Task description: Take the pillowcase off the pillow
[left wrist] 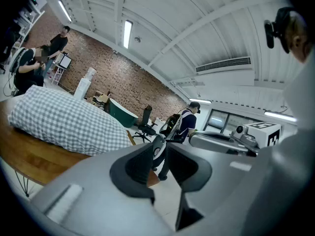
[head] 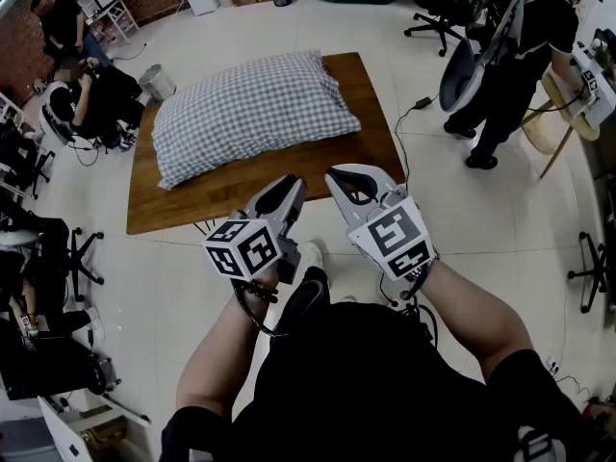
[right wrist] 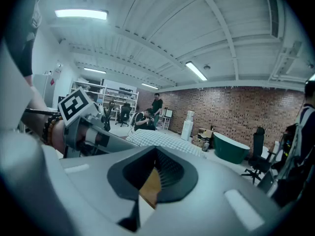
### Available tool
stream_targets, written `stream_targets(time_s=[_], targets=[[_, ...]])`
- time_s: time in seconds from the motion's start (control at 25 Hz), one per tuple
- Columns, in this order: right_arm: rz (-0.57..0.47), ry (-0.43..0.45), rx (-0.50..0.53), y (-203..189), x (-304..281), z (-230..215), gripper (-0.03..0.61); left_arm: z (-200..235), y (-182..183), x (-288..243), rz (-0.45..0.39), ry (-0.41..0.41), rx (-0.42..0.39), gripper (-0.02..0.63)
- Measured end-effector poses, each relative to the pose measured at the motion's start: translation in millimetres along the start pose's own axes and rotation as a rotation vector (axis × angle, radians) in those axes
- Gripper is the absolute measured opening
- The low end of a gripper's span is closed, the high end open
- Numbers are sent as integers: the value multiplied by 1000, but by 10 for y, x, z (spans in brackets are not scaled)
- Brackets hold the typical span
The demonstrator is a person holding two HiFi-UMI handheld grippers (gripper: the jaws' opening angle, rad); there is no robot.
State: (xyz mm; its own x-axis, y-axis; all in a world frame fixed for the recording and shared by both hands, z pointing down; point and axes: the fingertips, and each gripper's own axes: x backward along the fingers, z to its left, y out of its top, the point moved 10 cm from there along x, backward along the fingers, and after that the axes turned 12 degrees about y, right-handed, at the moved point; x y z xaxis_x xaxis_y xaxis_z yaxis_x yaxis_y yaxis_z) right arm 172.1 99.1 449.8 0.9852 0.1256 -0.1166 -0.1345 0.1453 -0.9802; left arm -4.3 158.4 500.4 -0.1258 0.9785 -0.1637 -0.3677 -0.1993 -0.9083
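Wooden desk (head: 241, 195) on a pale floor (head: 481, 210) carries the pillow (head: 252, 114), which lies across its far half inside a grey-checked pillowcase (head: 217, 133) (fully on). Both grippers are held level near the desk's front edge, apart from the pillow. The left gripper (head: 288, 185) has its jaws slightly apart around nothing, and the right gripper (head: 347, 177) is closed and empty.

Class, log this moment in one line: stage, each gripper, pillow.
stage: not started | left gripper: open, empty | right gripper: shut, empty | pillow: cased, on table, untouched
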Motion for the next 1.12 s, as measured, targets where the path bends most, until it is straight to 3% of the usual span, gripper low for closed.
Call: stream_targets(time_s=[0.28,0.8,1.12], targets=[[45,-12,-11,-35,-313,-362,7,360,58,-367,35,-4,86,111],[155,-27,-102,-120,-1296,-1548,48,1464,137,-1473,126,-28,485,217],[239,-25,-166,-300,-1968,-2248,74,2268,66,-2071,213,39,672,236]])
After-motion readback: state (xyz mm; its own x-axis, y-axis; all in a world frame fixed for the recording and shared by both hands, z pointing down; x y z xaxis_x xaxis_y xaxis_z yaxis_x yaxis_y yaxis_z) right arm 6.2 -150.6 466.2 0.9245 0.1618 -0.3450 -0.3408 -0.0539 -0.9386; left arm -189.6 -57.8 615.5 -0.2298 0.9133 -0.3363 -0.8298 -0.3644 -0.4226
